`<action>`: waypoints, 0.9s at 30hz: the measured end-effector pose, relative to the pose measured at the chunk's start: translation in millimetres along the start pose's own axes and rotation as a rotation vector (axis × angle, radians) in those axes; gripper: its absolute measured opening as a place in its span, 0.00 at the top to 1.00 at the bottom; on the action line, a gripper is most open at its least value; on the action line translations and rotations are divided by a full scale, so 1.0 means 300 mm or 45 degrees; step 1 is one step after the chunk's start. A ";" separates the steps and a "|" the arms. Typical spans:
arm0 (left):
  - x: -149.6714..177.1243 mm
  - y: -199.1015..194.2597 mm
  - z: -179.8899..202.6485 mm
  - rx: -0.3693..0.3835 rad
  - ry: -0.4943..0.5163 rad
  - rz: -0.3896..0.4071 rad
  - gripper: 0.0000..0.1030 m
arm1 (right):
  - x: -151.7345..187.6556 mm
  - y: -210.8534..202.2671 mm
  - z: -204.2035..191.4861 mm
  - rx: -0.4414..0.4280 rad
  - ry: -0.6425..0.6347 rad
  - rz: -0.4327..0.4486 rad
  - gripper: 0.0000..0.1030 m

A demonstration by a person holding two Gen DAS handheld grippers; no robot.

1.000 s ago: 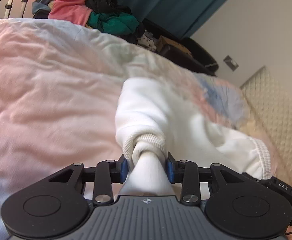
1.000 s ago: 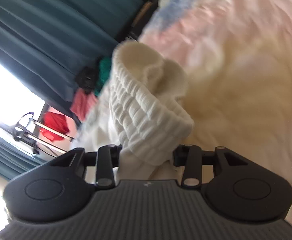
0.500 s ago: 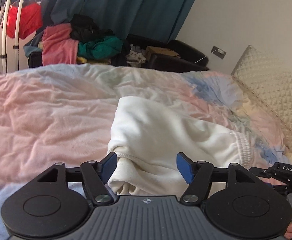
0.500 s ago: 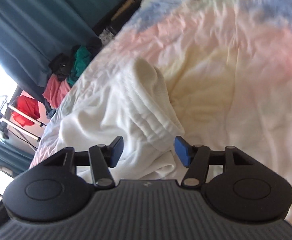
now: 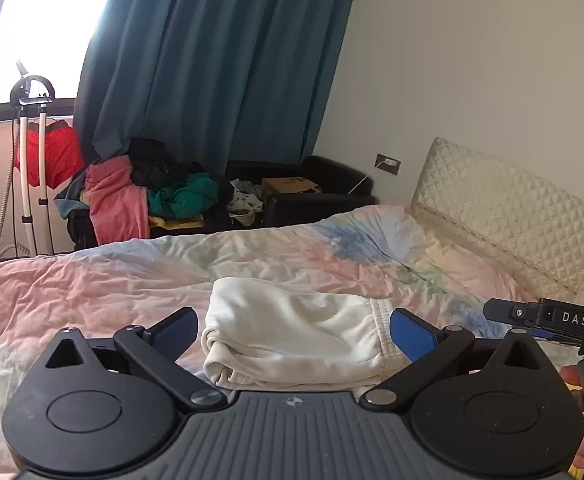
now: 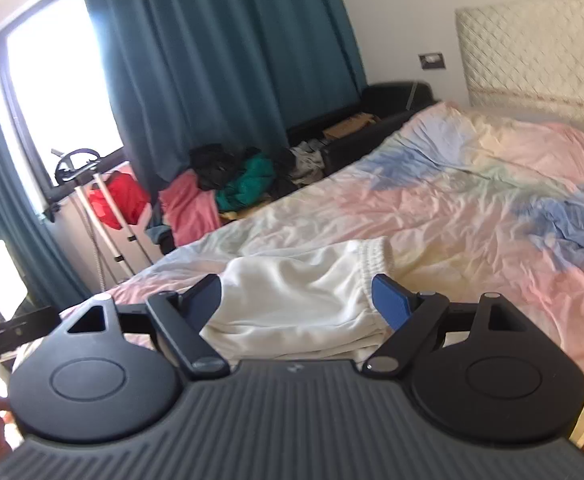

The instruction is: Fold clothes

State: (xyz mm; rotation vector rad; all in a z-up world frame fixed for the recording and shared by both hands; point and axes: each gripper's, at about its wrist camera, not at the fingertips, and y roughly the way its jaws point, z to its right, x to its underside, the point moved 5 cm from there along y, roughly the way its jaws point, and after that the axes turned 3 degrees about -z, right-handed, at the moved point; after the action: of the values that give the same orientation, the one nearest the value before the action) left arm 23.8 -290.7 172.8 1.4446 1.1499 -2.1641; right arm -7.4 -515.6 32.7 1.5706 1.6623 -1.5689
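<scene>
Both grippers have let go and backed off since a second ago, when each was pinching a bunched end of the white pants. Now the left gripper (image 5: 292,330) has its blue pads spread wide with nothing between them, and the right gripper (image 6: 296,296) is the same, gaping and empty. The white pants (image 5: 292,340) sit folded in a compact stack on the bedspread (image 5: 91,292), dead centre just past the fingertips at 12 o'clock in both views, elastic waistband toward 3 o'clock. My guess is they're held back and open like this because the fold is finished and the piece is being left alone.

Further out, at 10 o'clock, there's a clothes pile (image 5: 147,192) of pink, black and green stuff beyond the bed's far edge, probably the next items. A garment steamer (image 5: 31,152) stands at 9 o'clock and the quilted headboard (image 5: 512,208) at 2 o'clock. Nothing lies between the grippers and the pants.
</scene>
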 end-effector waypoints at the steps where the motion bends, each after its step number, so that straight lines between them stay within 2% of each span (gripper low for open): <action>1: 0.011 -0.038 0.008 -0.006 0.002 0.009 0.00 | 0.012 -0.027 -0.020 -0.009 -0.019 0.013 0.19; 7: 0.116 -0.209 0.012 -0.050 0.001 0.050 0.00 | 0.112 -0.161 -0.142 -0.052 -0.137 0.089 0.19; 13: 0.223 -0.288 -0.010 -0.132 0.045 0.092 0.00 | 0.243 -0.175 -0.212 -0.027 -0.199 0.135 0.19; 20: 0.305 -0.293 -0.042 -0.188 0.060 0.147 0.00 | 0.355 -0.111 -0.221 0.041 -0.213 0.133 0.19; 27: 0.336 -0.239 -0.061 -0.202 0.094 0.143 0.00 | 0.373 -0.094 -0.227 0.116 -0.185 0.152 0.19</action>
State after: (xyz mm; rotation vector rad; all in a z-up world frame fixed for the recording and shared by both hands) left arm -54.9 -213.3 113.8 1.4923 1.2055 -1.9136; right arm -39.2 -399.5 -26.5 1.5301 1.4129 -1.6745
